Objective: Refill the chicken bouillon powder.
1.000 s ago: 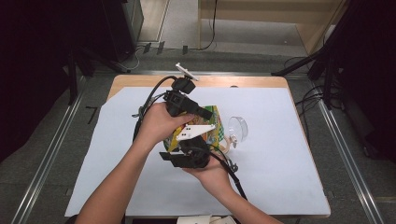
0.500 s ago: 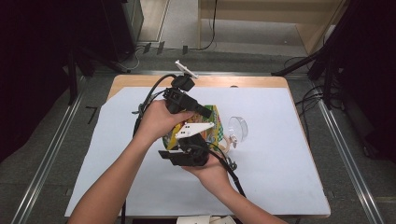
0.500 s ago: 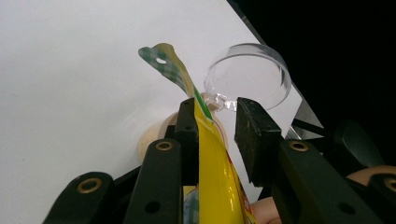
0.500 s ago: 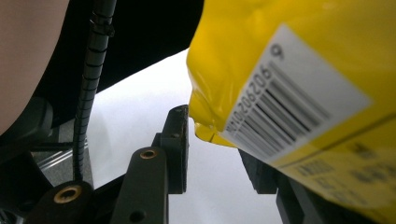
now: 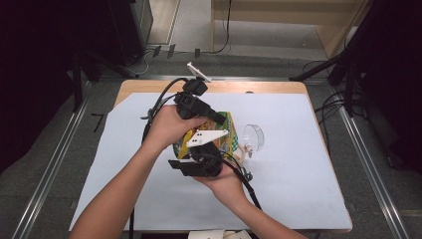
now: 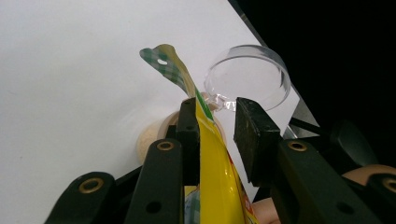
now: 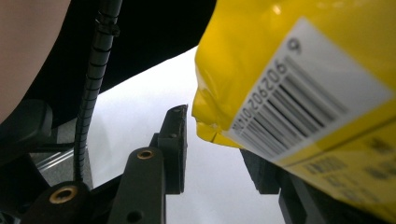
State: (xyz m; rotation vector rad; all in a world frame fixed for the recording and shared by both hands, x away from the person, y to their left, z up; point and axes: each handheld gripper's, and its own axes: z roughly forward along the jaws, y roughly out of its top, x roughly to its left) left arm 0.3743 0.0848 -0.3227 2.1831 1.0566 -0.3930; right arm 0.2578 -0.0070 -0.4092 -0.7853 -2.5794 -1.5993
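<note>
**Inspector:** Where does the yellow plastic snack bag (image 5: 225,130) with the green-checked top sit against the fingers?

**Assistant:** In the left gripper view, its crimped upper edge runs up between the jaws of the left gripper (image 6: 215,122). The film lies against the left-hand pad (image 6: 187,122); the other pad stands clear of it, so the jaws are parted and not clamping. In the right gripper view, the bag's barcoded face hangs over the right gripper (image 7: 219,149), its folded corner between the jaws, just beside the left-hand pad (image 7: 175,135). The far jaw is mostly hidden behind the bag; I cannot tell whether that grip is closed.

**Inspector:** And the bag's place?

**Assistant:** In the high view it is held up between both hands, just beside the clear round plastic dish (image 5: 254,135), over the white sheet (image 5: 298,174).

**Inspector:** Differences from the earlier frames?

**Assistant:** Little. Bag, dish and both hands keep their places; the left gripper's body has tipped slightly.
</note>
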